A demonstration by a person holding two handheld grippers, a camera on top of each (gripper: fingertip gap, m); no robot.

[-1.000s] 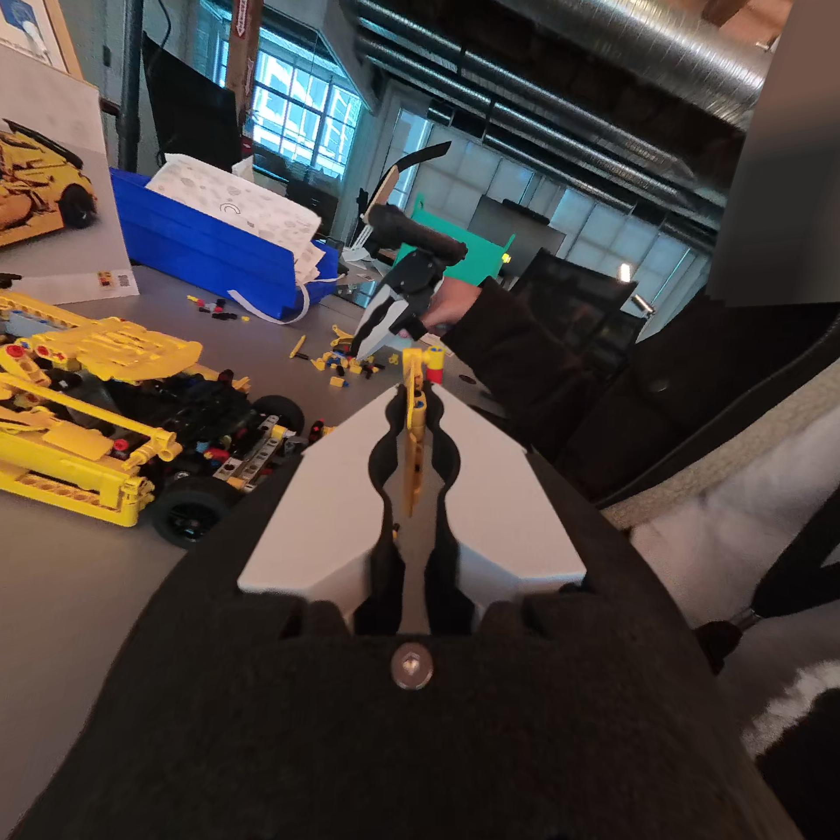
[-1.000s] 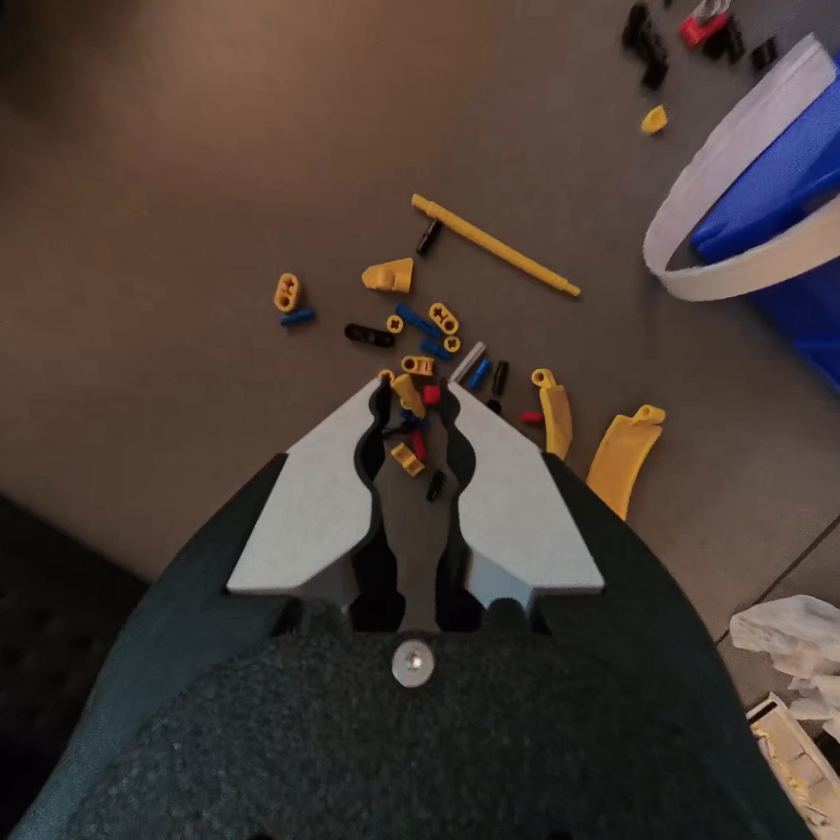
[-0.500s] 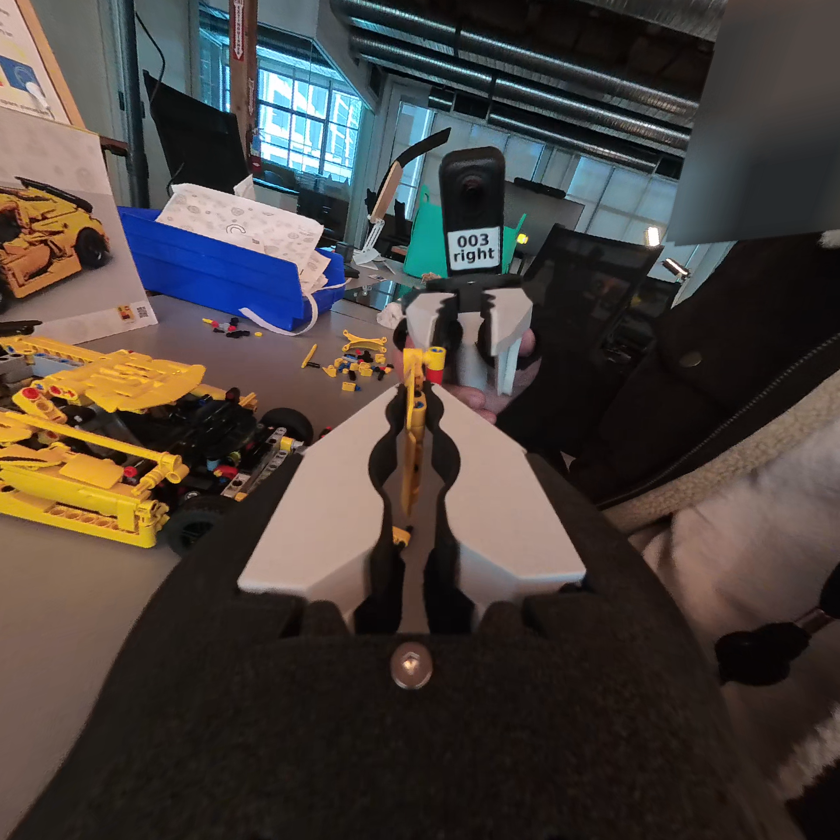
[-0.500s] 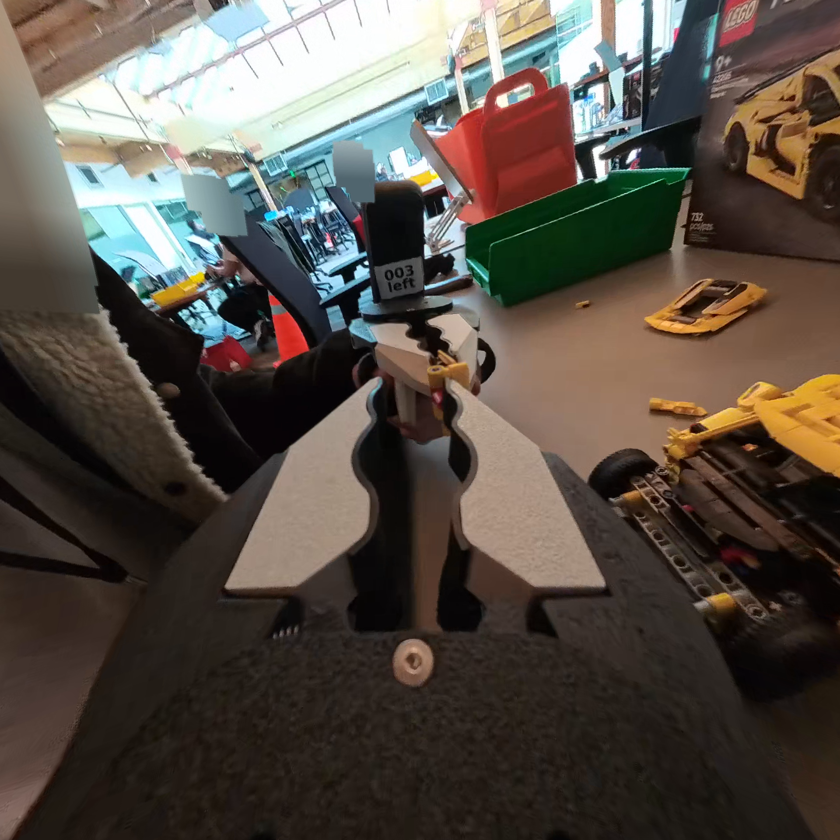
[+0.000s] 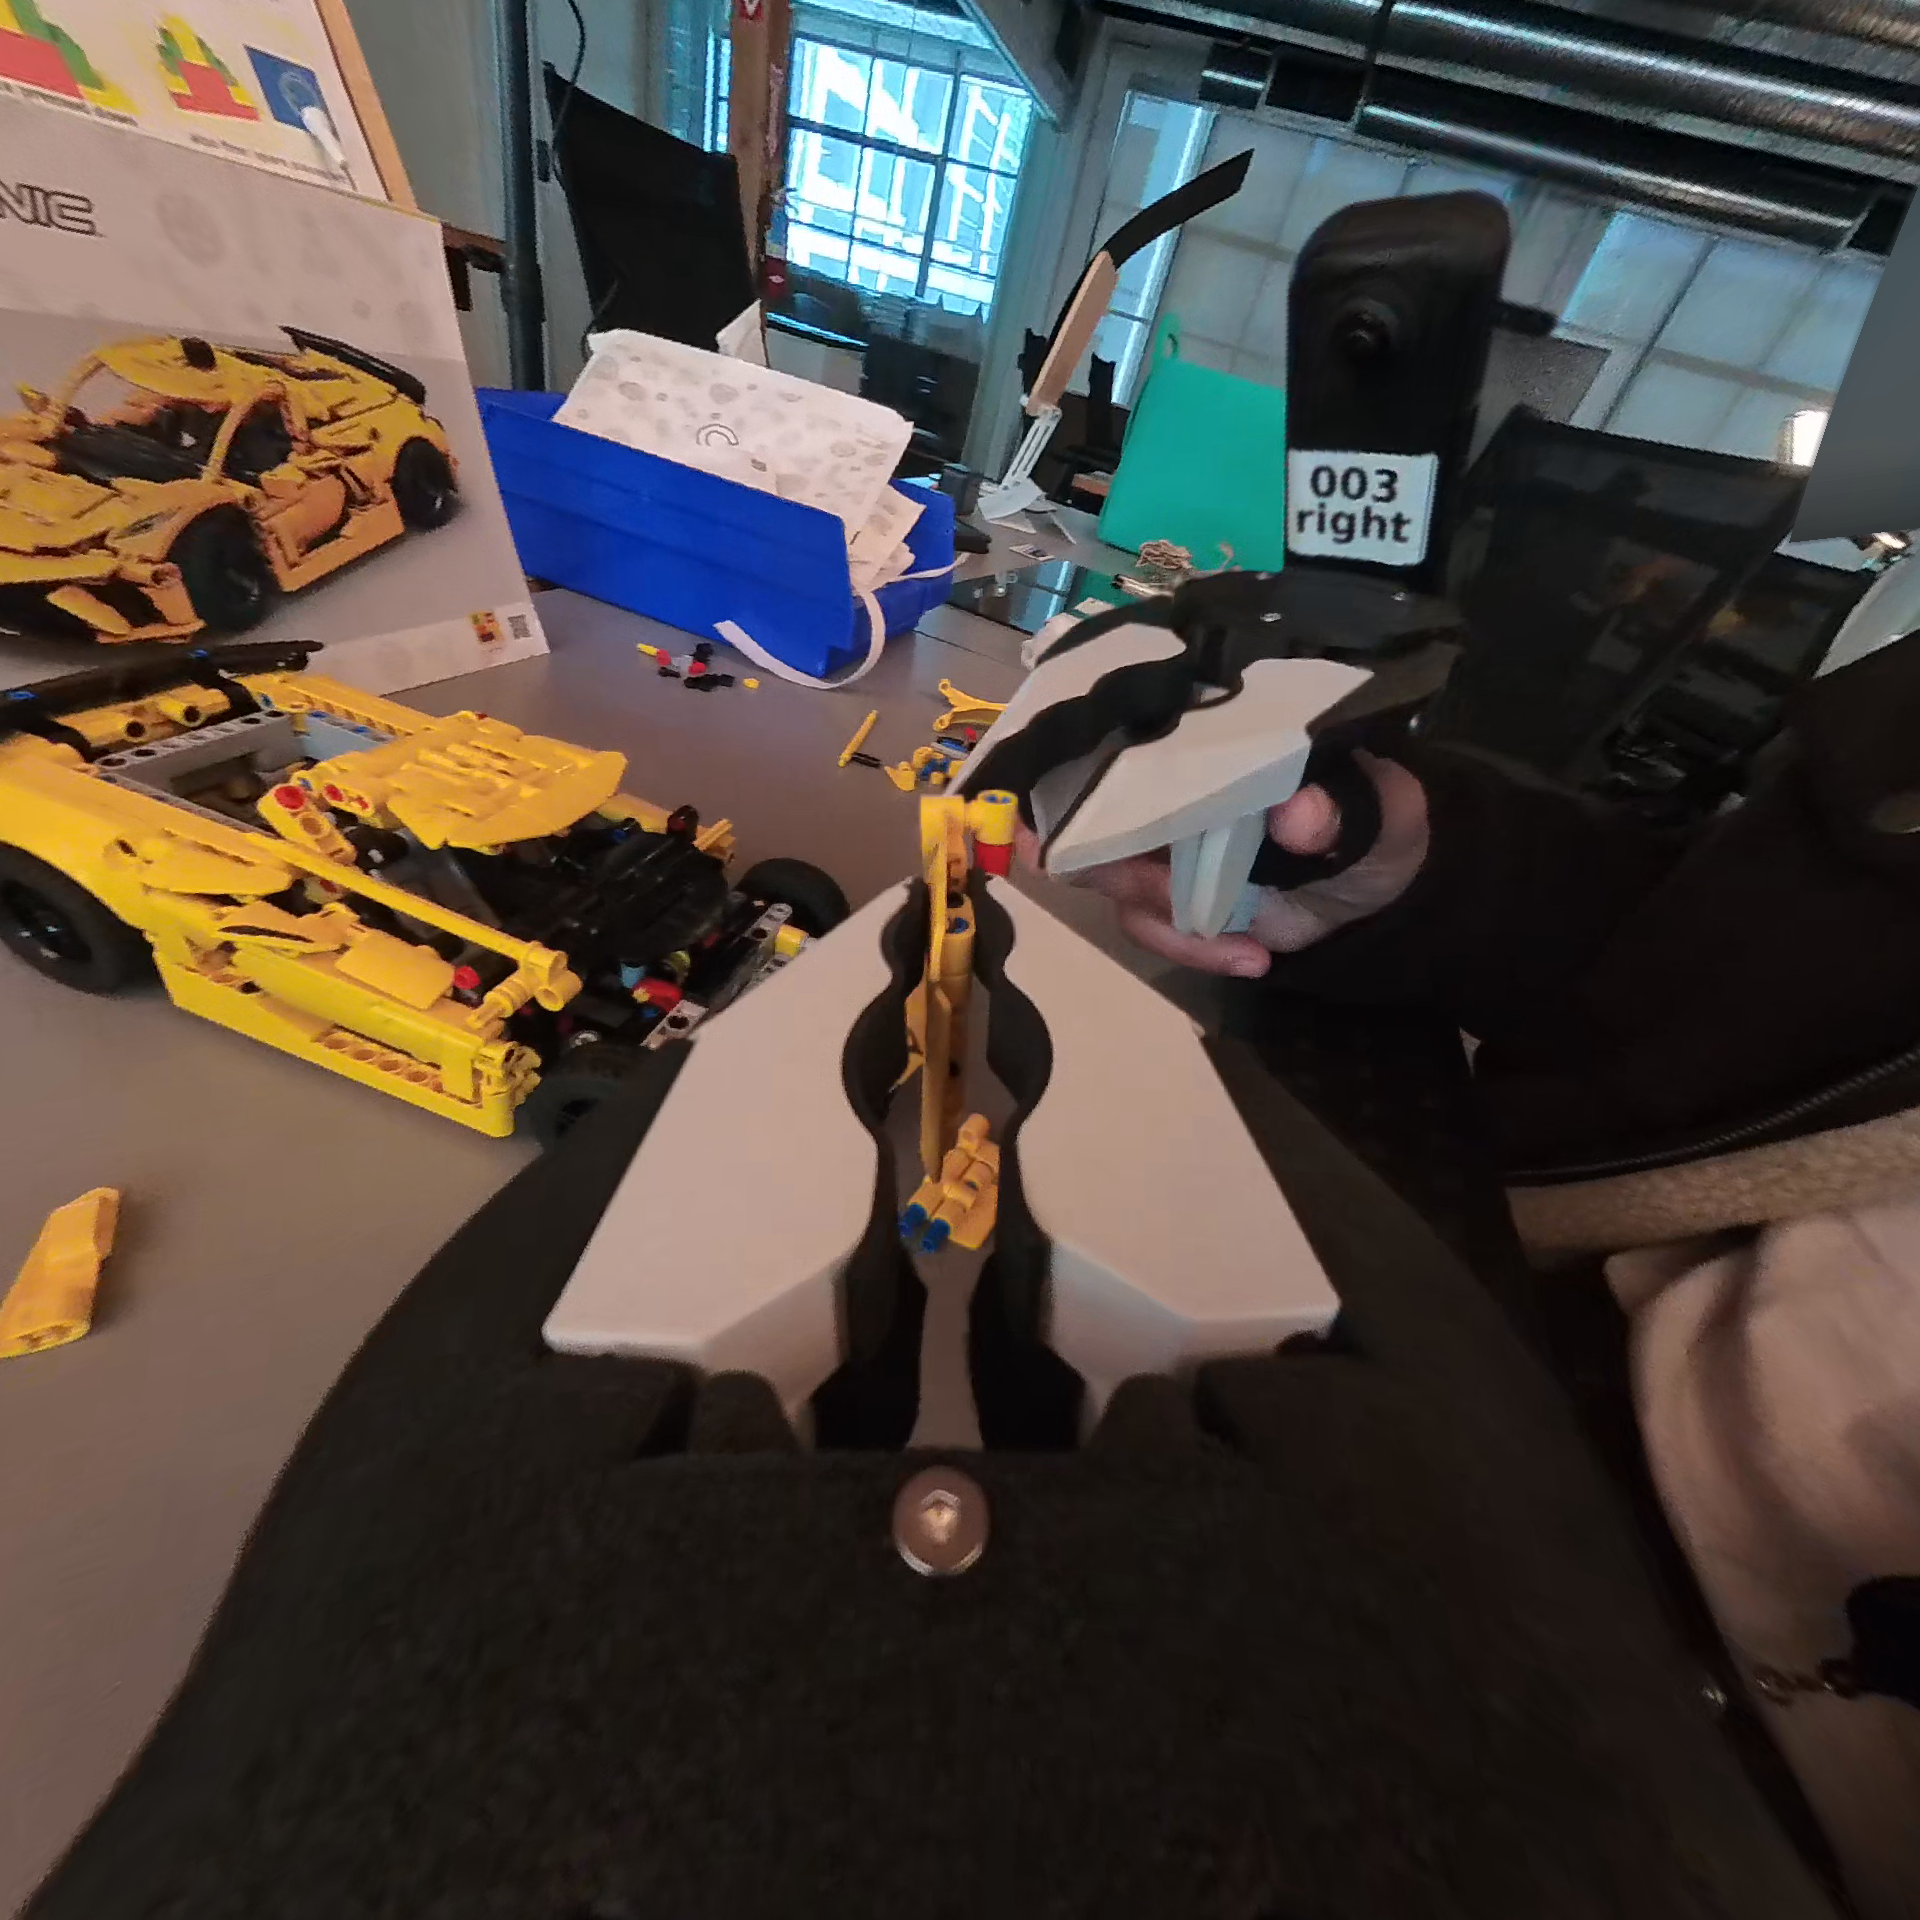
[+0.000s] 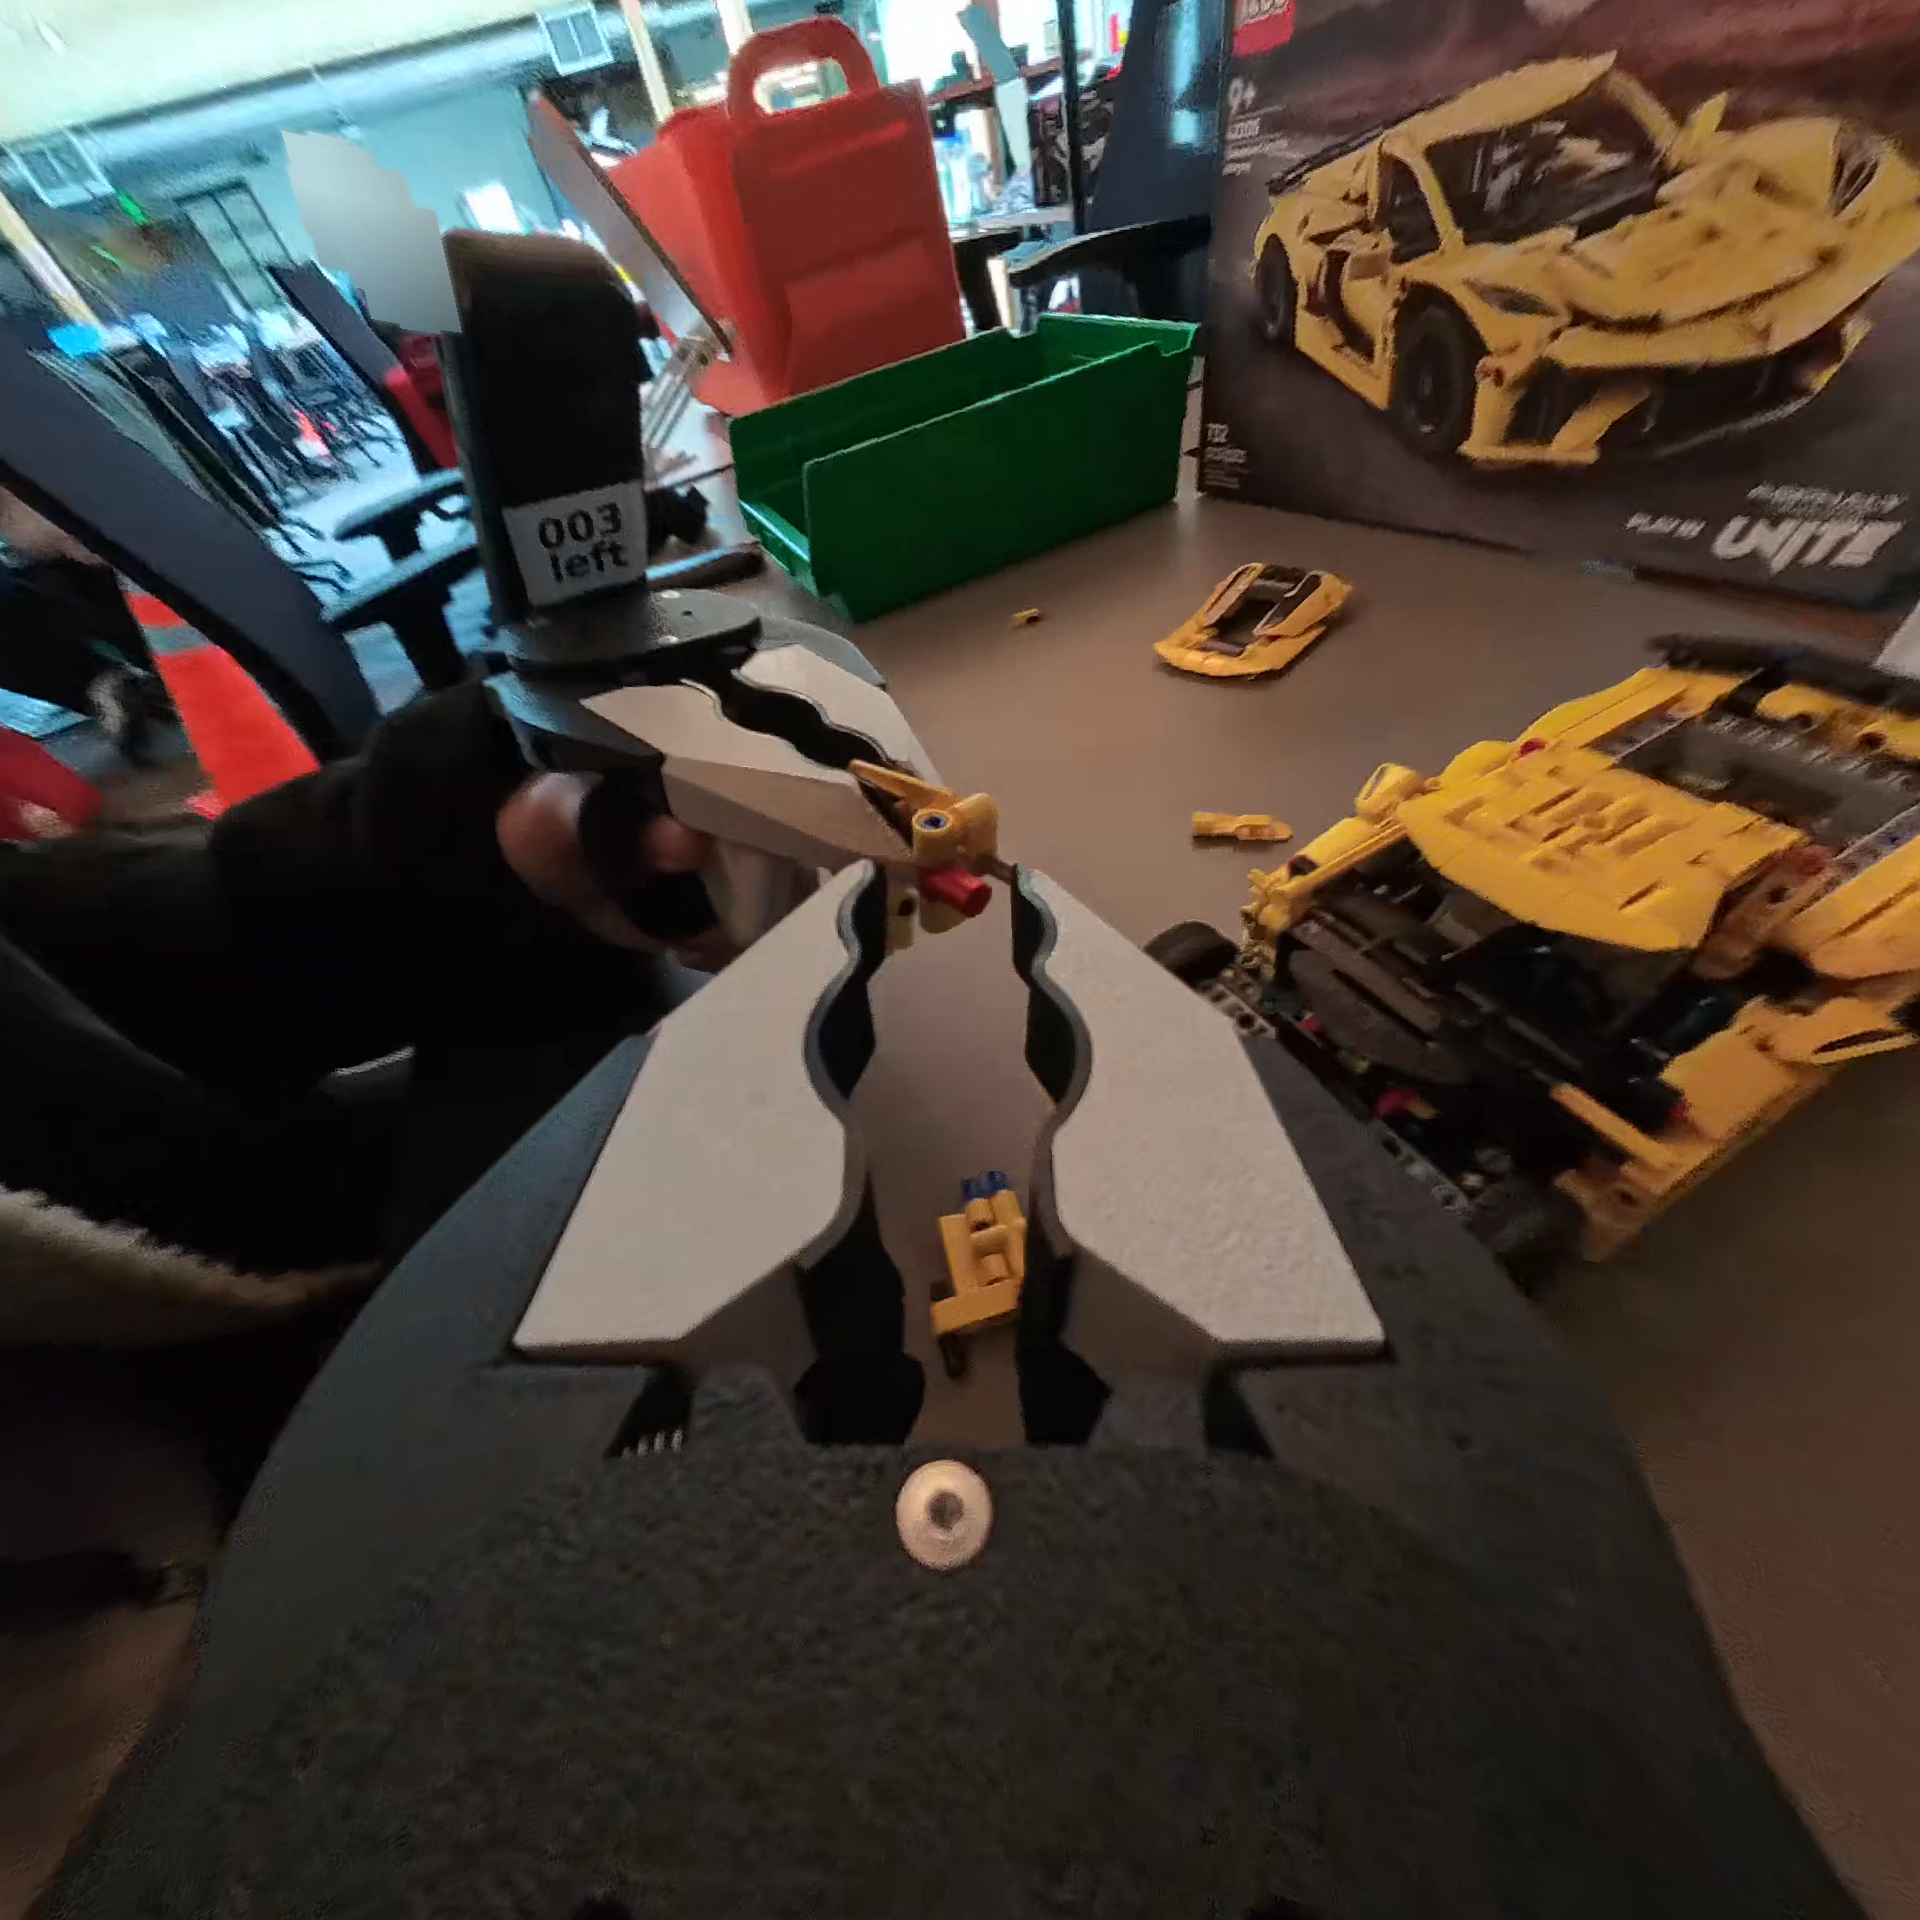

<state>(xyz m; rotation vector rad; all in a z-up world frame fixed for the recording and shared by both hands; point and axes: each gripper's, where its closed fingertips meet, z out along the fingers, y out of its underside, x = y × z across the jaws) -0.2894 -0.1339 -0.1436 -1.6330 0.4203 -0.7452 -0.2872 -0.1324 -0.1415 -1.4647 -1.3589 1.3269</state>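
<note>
The long yellow brick assembly [image 5: 940,997] is standing lengthwise between the fingers of the left hand-held gripper [image 5: 945,883], which is pinching it above the desk [image 5: 208,1299]. Its red-pinned end [image 6: 956,886] is poking out past the fingertips. The right hand-held gripper [image 6: 945,883] is facing it with jaws spread, tips lying either side of that end. A small yellow-and-blue piece [image 6: 977,1257] is showing in its gap; whether it is held I cannot tell. The yellow model car [image 5: 364,883] is sitting just beside them.
</note>
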